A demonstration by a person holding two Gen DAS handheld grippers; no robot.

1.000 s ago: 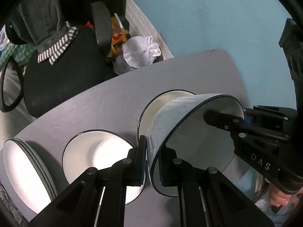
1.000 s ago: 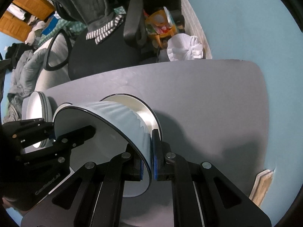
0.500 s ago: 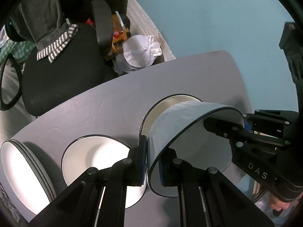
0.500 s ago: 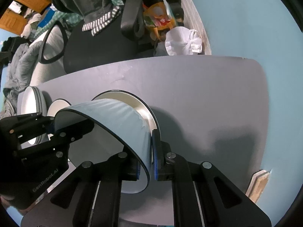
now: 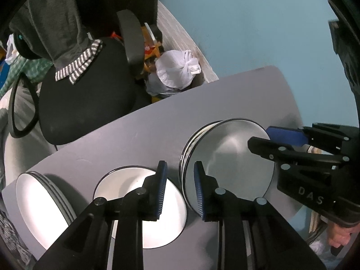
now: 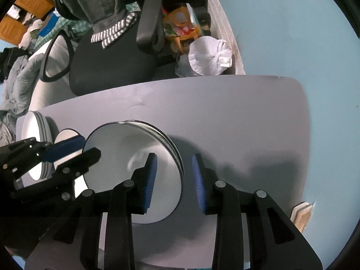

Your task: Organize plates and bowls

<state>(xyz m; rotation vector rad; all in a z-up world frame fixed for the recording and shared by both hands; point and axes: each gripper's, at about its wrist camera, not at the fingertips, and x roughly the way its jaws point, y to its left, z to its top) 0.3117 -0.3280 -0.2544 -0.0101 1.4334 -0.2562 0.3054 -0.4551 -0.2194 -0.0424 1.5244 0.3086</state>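
A stack of white, black-rimmed bowls stands on the grey table, the top bowl nested in it. My left gripper straddles the stack's near-left rim. Its jaws are opening and the blue pads stand clear of the rim. My right gripper straddles the opposite rim, jaws also opening, pads off the bowl. Each gripper shows in the other's view: the right gripper and the left gripper. A single white plate lies left of the bowls, and a stack of plates lies further left.
A black office chair with grey clothing draped on it stands beyond the table's far edge, beside a tied white plastic bag. A blue wall runs along the right. Bare table lies right of the bowls.
The tilted bowl, gripped by both grippers before, has dropped level onto the stack. Both grippers have opened and let go of its rim.
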